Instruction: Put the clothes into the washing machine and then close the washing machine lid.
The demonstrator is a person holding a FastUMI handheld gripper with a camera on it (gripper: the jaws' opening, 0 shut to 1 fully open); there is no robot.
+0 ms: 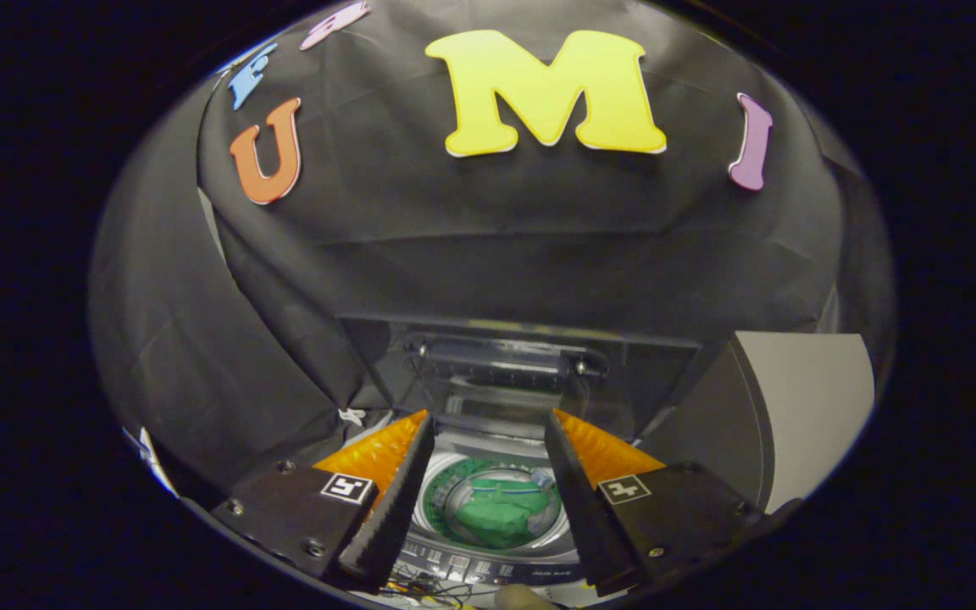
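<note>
Hovering low in frame, gripper (488, 440) spread over washing machine (496, 542); green clothes (501, 512) in drum, lid (505, 368) up.

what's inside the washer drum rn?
A crumpled green cloth lies in the round drum of the washing machine, seen between the open tongs. Whatever's beneath it is covered.

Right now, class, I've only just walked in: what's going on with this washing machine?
A person is holding a handheld gripper above a top-loading washing machine. Its jaws are open and hold nothing. Seen between them, a green garment already lies in the drum. The lid stands raised at the back, beyond the jaws, so the clothes are in and closing the lid remains to be done.
</note>
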